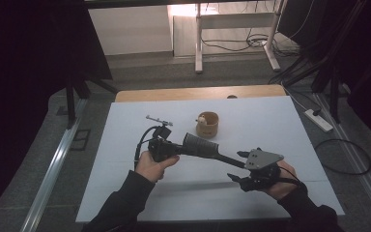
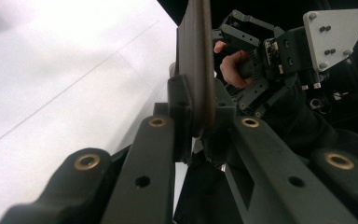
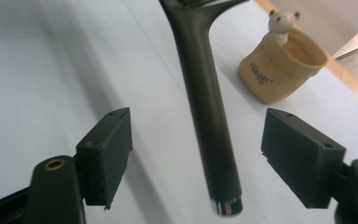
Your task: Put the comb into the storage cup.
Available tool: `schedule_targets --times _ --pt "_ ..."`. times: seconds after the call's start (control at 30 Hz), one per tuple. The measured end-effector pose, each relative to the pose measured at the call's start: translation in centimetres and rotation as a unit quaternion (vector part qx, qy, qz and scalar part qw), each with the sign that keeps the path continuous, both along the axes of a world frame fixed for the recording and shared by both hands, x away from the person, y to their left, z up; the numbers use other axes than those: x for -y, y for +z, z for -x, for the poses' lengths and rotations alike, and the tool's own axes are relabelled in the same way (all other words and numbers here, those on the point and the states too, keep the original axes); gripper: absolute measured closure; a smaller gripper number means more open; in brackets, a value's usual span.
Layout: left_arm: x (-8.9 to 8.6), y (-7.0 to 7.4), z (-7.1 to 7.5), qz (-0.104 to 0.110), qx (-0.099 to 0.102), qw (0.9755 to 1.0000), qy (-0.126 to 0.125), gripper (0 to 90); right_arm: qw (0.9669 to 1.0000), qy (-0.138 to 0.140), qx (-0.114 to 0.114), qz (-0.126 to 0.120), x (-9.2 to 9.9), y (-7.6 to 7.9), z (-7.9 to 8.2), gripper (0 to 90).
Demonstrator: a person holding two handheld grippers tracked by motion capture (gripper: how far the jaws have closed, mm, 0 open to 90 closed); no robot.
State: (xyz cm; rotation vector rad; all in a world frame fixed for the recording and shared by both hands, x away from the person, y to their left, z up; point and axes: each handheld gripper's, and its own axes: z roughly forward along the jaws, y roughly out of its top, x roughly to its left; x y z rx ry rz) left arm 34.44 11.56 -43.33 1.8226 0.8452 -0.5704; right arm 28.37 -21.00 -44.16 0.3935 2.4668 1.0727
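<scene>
Black plastic hairbrush [image 1: 200,145] sat pinched in your left gripper's [image 1: 174,149] fingers, your right gripper's [image 1: 239,166] fingers spread off its handle: handover done, cup placement left.

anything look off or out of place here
Nothing spilled or broken. The hairbrush hangs in the air, clamped at its head by the left gripper, its handle between the right gripper's open jaws, untouched. The cup stands upright on the table.
</scene>
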Motion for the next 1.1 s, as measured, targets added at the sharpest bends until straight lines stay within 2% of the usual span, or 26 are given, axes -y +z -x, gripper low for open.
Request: schedule_targets --times 0.3,0.6,0.8,1.1 --pt "-0.6 0.6 0.1 -0.012 0.022 0.9996 0.01 82.9 0.9988 -0.01 -0.047 -0.001 0.5 -0.2 -0.3 17.5" --pt "-1.8 1.4 0.1 -0.018 0.039 0.9987 0.029 82.9 0.9978 -0.023 -0.06 -0.018 1.5 -0.2 0.1 11.5" --pt "-2.5 1.8 -0.1 -0.015 0.045 0.9982 0.038 82.9 0.9964 -0.049 -0.067 -0.016 2.2 -0.3 0.3 7.5" --pt "-3.0 2.5 -0.3 -0.023 0.06 0.9968 0.048 82.8 0.9923 -0.088 -0.083 -0.027 3.1 -0.4 0.5 4.1"
